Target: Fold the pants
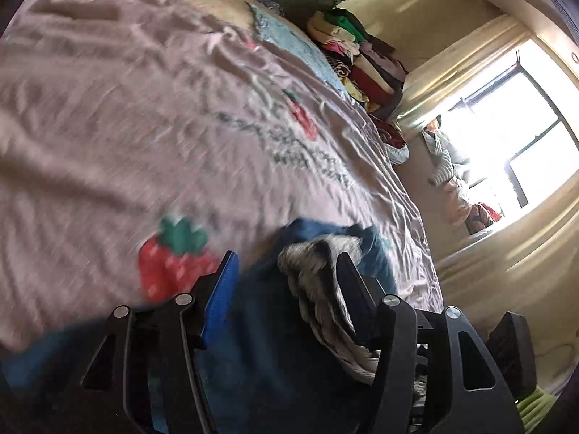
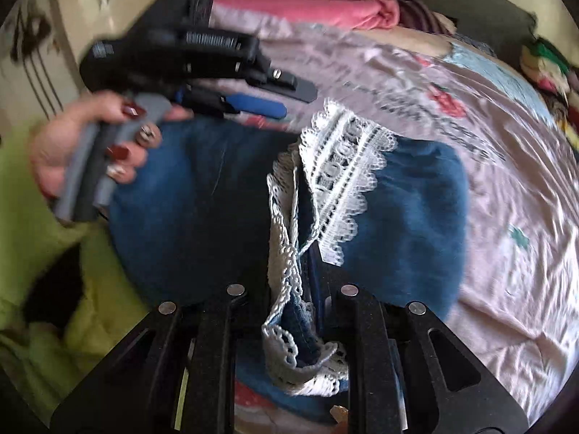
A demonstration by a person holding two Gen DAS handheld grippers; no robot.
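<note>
Clenching on a hem of the dark blue denim pants, gripped with the right claw where the white lace trim ran along the cloth edge; lace spilled back between the fingers toward the camera. Lay heaped in a rounded mound on the pale pink strawberry-print bed sheet, one lace-edged flap turned up on top. Hovered just above the mound's far-left edge with the left claw, released and gripping nothing, carried by a left hand with red nails. Seen from the left wrist, stood spread wide as the same left claw, blue cloth and a fold of lace lying between and against the fingers, unpinched. Stretched away wrinkled and bare beyond the mound as open sheet. Bordered along the bed's far edge by a stack of folded clothes, with a bright window past it and a pink blanket at the head. Much blurred throughout.
</note>
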